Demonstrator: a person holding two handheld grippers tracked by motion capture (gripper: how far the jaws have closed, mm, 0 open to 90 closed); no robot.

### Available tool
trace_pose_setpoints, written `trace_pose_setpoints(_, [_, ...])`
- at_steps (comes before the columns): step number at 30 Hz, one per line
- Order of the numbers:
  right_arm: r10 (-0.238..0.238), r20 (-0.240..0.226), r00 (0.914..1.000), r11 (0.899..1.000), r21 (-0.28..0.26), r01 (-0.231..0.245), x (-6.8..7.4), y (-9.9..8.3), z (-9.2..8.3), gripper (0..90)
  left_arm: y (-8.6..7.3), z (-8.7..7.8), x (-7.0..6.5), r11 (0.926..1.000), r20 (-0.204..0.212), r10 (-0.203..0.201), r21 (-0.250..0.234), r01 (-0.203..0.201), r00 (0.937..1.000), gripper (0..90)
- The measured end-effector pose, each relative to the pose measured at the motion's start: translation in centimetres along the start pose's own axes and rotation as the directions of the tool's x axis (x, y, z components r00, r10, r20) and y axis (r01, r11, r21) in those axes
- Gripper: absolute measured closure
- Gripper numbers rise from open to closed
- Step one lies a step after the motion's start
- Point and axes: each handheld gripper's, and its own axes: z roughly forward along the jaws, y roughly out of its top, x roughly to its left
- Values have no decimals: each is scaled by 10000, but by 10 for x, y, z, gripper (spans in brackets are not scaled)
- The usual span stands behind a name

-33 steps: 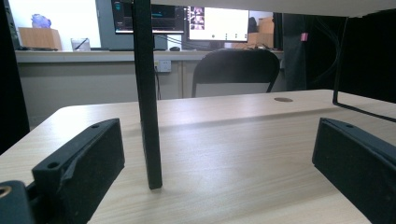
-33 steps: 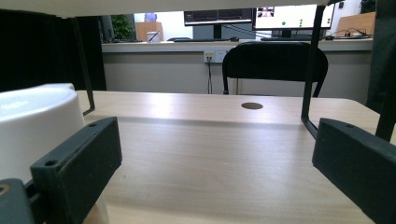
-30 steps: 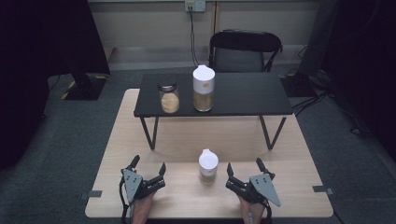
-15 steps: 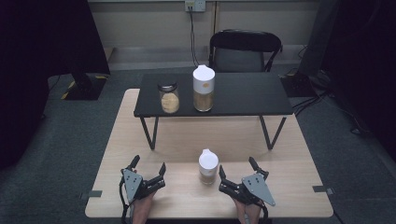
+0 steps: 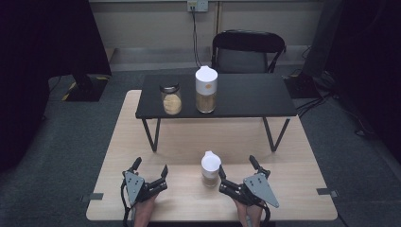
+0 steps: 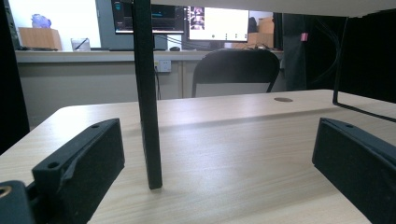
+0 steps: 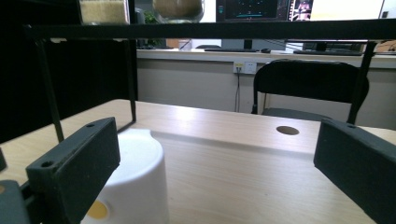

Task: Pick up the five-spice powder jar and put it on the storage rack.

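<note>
Standing upright on the table (image 5: 293,189) just left of the right gripper (image 5: 236,178), whose jaws gape wide and hold nothing, the white-capped bottle (image 5: 210,168) is best centred between them before closing, while the left gripper (image 5: 150,170) rests equally open and empty.

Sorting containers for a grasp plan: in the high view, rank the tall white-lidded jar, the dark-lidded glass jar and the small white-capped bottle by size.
1. Tall white-lidded jar, largest.
2. Dark-lidded glass jar and small white-capped bottle look alike; the bottle sits nearer the camera, so their order is unsure.
</note>
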Motion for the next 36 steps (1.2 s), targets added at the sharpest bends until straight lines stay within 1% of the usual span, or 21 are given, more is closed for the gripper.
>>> trace_pose_setpoints(3, [-42,-144,9999,10000,15,42,2,4,2,0,0,0,0,10000,0,0,-1,0,10000,17])
trace_pose_setpoints(5, [-172,-251,9995,9999,2,172,5,7,3,0,0,0,0,10000,0,1,0,-1,10000,17])
trace_pose_setpoints(9, [-184,-404,9990,9998,-32,183,8,12,5,0,0,0,0,10000,1,1,-1,-1,10000,17])
trace_pose_setpoints(11, [-116,-484,9988,9999,-76,112,10,14,6,0,0,0,0,10000,1,0,-1,0,10000,17])
trace_pose_setpoints(19, [-157,-891,9959,9999,-52,153,23,15,11,0,0,0,0,10000,2,0,-1,0,10000,17])
trace_pose_setpoints(23, [-227,-972,9950,9997,-66,221,28,18,14,4,0,0,0,10000,2,-1,0,1,10000,17])
trace_pose_setpoints(31, [-224,-1078,9939,9994,-279,195,33,27,21,13,0,0,0,10000,1,-1,-1,1,10000,19])
trace_pose_setpoints(36, [-102,-1138,9935,9998,-166,84,37,25,27,16,0,0,0,10000,-28,1,1,-1,10000,19])
